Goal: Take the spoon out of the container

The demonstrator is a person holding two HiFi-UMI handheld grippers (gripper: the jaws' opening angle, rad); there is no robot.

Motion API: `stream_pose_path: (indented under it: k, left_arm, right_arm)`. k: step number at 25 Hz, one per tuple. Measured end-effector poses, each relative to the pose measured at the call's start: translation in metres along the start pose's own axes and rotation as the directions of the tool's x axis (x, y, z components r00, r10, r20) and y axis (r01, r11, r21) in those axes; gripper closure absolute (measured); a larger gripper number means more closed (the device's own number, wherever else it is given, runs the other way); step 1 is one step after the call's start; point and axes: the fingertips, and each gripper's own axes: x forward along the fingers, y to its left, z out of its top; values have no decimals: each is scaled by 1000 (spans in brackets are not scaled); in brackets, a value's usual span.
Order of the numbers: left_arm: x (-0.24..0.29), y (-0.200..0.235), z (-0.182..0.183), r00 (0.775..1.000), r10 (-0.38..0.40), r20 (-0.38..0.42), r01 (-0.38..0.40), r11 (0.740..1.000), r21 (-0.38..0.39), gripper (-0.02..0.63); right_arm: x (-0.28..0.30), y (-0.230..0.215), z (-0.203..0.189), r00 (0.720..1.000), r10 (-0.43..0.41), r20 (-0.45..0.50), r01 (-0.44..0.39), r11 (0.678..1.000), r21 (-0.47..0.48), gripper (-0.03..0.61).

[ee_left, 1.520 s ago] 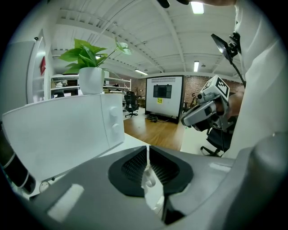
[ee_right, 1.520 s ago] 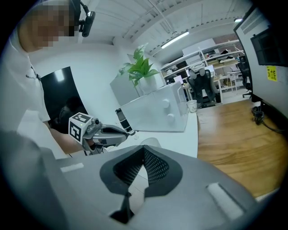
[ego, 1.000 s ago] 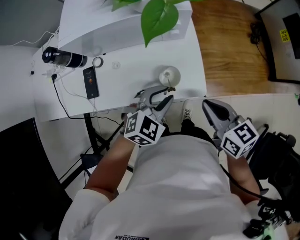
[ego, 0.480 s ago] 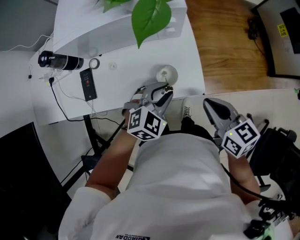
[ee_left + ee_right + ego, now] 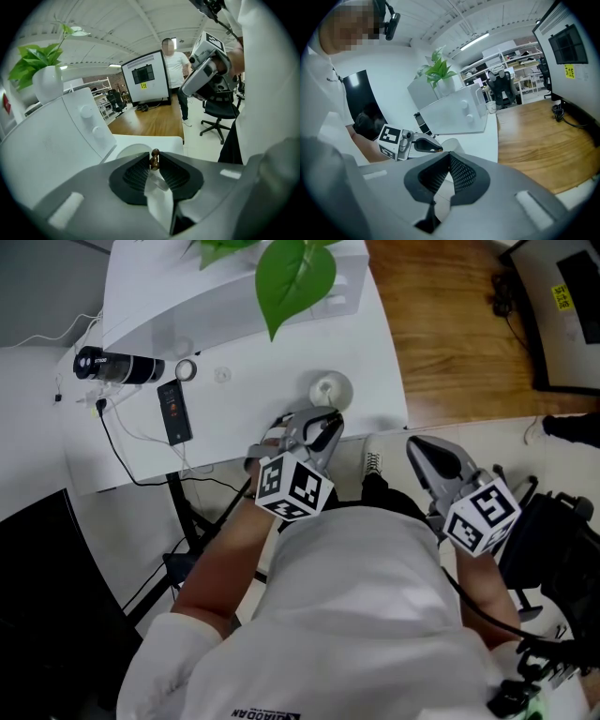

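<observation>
Progress is sitting at the grasp stage. The spoon [image 5: 154, 158] appears to be resting in the white container [image 5: 317, 386] at the near edge of the table [image 5: 234, 418], judging by how its brown knobbed handle end is poking up just in front of the container's rim. The lifting-out is therefore all waiting to be done. The left gripper [image 5: 328, 423] is reaching over the table's near edge, and its jaws have just been closing. They are standing narrowed, with the pads pinching the handle just below the knob. The spoon's bowl is lying out of sight beyond the jaws. Off to the right, well apart from the table, the right gripper [image 5: 427, 454] is hanging idle with its jaws drawn together on nothing.
</observation>
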Motion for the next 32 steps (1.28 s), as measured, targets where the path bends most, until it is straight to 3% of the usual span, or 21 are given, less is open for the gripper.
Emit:
stream_pose_path:
  k: [23, 28, 32]
  left_arm:
    - [-29, 14, 20, 995, 55, 86, -43, 989, -139, 557]
    - [-48, 24, 31, 986, 80, 145, -42, 969, -245, 558]
    - [-69, 35, 41, 974, 110, 199, -29, 928, -371, 558]
  right_arm:
    - [1, 13, 13, 999, 36, 7, -36, 998, -48, 572]
    - [3, 21, 21, 998, 54, 15, -53, 996, -70, 572]
    - [5, 25, 29, 998, 67, 20, -65, 994, -91, 571]
